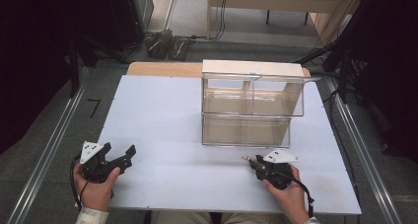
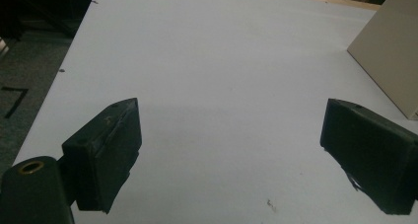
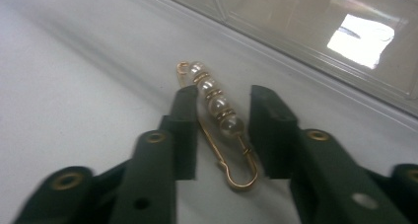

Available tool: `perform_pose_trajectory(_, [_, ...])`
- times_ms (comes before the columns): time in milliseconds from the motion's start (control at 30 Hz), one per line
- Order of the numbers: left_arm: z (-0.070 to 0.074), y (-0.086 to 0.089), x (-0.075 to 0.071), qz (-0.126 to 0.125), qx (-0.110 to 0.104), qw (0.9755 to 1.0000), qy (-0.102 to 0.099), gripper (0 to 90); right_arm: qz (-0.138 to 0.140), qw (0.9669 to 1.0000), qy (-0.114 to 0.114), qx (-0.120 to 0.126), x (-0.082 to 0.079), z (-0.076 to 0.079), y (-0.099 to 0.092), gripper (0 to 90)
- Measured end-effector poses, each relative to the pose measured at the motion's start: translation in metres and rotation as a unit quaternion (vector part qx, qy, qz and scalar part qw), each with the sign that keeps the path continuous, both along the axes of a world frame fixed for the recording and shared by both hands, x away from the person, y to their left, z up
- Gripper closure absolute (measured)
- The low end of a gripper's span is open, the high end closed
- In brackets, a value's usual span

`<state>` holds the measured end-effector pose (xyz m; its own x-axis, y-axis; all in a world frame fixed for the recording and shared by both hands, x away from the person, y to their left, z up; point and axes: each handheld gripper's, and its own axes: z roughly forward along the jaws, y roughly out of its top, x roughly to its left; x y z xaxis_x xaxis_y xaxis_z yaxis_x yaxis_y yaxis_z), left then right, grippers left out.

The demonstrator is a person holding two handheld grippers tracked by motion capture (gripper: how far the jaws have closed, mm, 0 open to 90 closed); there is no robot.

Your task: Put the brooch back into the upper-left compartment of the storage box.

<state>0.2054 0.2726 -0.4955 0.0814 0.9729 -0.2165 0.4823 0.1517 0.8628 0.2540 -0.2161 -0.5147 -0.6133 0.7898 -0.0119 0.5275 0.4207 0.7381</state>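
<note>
Right tool [image 3: 219, 123] at a pearl pin [image 3: 217, 120] on the worktop [image 1: 187, 135].
Its jaws are narrowed around the pin, near the clear box [image 1: 246, 110], grip uncertain; left tool [image 2: 231, 155] gapes wide, empty.

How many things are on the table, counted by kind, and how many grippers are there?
Pearl pin: 1
Clear drawer box: 1
Grippers: 2 (left gripper, right gripper)
Total: 4
</note>
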Motion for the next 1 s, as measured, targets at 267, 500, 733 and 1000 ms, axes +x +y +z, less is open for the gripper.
perform_pose_trajectory(267, [0.0, 0.0, 0.0, -0.001, -0.001, 1.0, -0.001, 9.3, 0.013, 0.9999, 0.002, 0.003, -0.001, 0.0, 0.0, 77.2])
perform_pose_trajectory(500, [0.0, 0.001, 0.0, -0.001, -0.002, 1.0, 0.0, 9.3, 0.018, 0.9996, -0.001, 0.019, -0.003, 0.005, -0.005, 77.4])
perform_pose_trajectory(733, [0.0, 0.001, 0.0, -0.001, -0.003, 1.0, -0.001, 9.4, 0.025, 0.9991, -0.003, 0.034, -0.009, 0.011, -0.006, 77.5])
perform_pose_trajectory(1000, [0.001, 0.001, 0.0, -0.001, -0.003, 1.0, -0.001, 9.3, 0.027, 0.9983, -0.012, 0.051, -0.015, 0.018, -0.01, 77.7])
